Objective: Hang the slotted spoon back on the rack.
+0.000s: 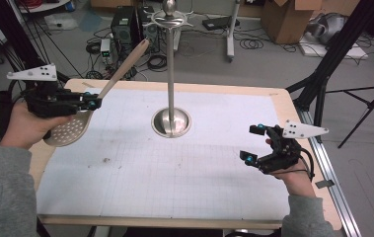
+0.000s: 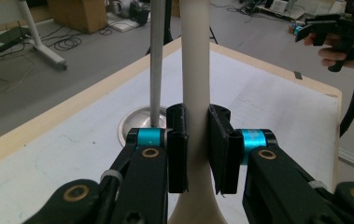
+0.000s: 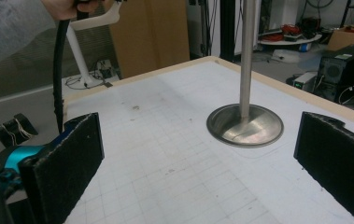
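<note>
Setting: cluttered lab floor, white gridded surface [image 1: 174, 168].
Stand: metal stand [image 1: 170, 69] at surface centre, hooks bare.
Left hand-held gripper [image 1: 93, 102]: clamped on slotted spoon [image 1: 71, 129] handle, held over left edge.
Right hand-held gripper [image 1: 251, 143]: jaws apart, empty.
Progress: spoon lifted; hanging likely left.

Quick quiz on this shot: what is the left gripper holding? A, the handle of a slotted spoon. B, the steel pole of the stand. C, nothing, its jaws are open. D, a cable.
A: the left gripper has its jaws shut on the pale handle of the slotted spoon, whose perforated bowl hangs below the hand in the high view.
</note>
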